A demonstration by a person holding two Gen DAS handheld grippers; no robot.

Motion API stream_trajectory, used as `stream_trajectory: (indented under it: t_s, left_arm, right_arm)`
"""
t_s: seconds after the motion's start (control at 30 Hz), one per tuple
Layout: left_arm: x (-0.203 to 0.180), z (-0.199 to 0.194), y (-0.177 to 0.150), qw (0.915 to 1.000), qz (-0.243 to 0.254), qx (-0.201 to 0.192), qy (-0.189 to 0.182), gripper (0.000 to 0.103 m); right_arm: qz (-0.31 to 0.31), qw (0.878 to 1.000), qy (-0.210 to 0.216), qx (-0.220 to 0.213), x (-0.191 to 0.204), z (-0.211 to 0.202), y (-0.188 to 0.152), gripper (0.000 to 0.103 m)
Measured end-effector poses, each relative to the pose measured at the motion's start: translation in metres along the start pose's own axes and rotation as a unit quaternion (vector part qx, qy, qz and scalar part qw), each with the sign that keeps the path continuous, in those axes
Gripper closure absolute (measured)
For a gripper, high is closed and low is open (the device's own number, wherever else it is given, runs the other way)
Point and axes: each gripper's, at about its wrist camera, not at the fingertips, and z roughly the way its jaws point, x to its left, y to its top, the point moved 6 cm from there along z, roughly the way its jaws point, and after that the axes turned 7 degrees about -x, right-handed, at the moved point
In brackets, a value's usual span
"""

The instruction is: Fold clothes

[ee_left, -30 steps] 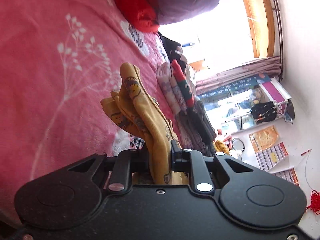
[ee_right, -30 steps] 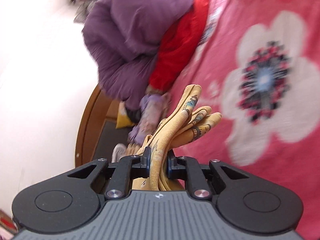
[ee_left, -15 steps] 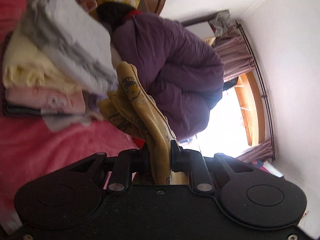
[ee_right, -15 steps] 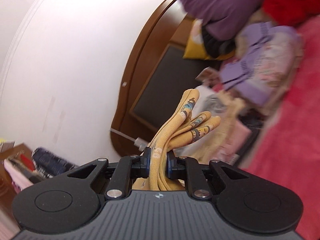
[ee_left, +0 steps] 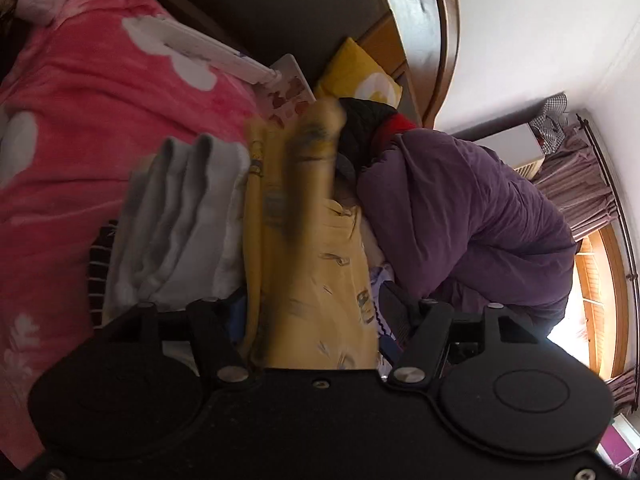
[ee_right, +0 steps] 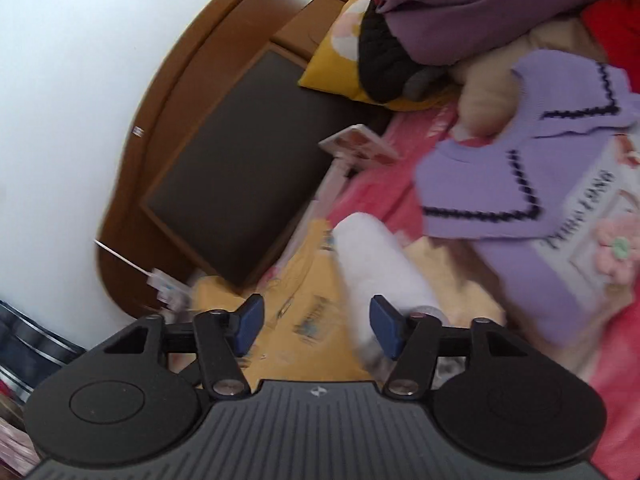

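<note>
The bed has a pink blanket (ee_left: 80,92) with white flowers. Folded clothes (ee_left: 180,220) lie on it, just past the left jaws.

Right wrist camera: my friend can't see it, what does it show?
The open right tongs hang over a yellow printed garment lying on a pink bed cover, holding nothing. A folded purple sweater lies beyond them, with a dark wooden headboard behind.
</note>
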Motion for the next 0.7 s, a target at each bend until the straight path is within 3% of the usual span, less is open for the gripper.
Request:
stream_trajectory:
  t_s: [0.07, 0.23, 0.4, 0.43, 0.5, 0.6, 0.7]
  left_arm:
    - [0.004, -0.020, -0.003, 0.9996, 0.007, -0.017, -0.023, 0.037]
    - [0.004, -0.062, -0.021, 0.9986, 0.045, -0.026, -0.013, 0.032]
    - [-0.014, -0.082, -0.063, 0.9913, 0.130, 0.016, -0.013, 0.022]
    - [-0.018, -0.083, -0.076, 0.9888, 0.146, 0.028, -0.014, 0.019]
    - [-0.030, -0.081, -0.105, 0.9828, 0.172, 0.064, -0.022, 0.009]
    - [-0.055, -0.076, -0.151, 0.9715, 0.206, 0.109, -0.042, 0.006]
    - [-0.091, -0.076, -0.203, 0.9520, 0.261, 0.149, -0.056, 0.000]
  right_arm:
    - [-0.003, 1.000, 0.011, -0.018, -0.006, -0.017, -0.011, 0.048]
    - [-0.035, 0.998, -0.014, -0.046, -0.005, -0.063, -0.029, 0.035]
    - [-0.076, 0.992, -0.079, -0.058, 0.005, -0.125, -0.043, 0.006]
    - [-0.091, 0.989, -0.102, -0.064, 0.007, -0.143, -0.047, 0.000]
    - [-0.112, 0.980, -0.149, -0.075, 0.006, -0.179, -0.054, 0.001]
    - [-0.124, 0.959, -0.236, -0.092, -0.004, -0.241, -0.064, 0.001]
    - [-0.132, 0.933, -0.315, -0.115, -0.014, -0.306, -0.078, 0.001]
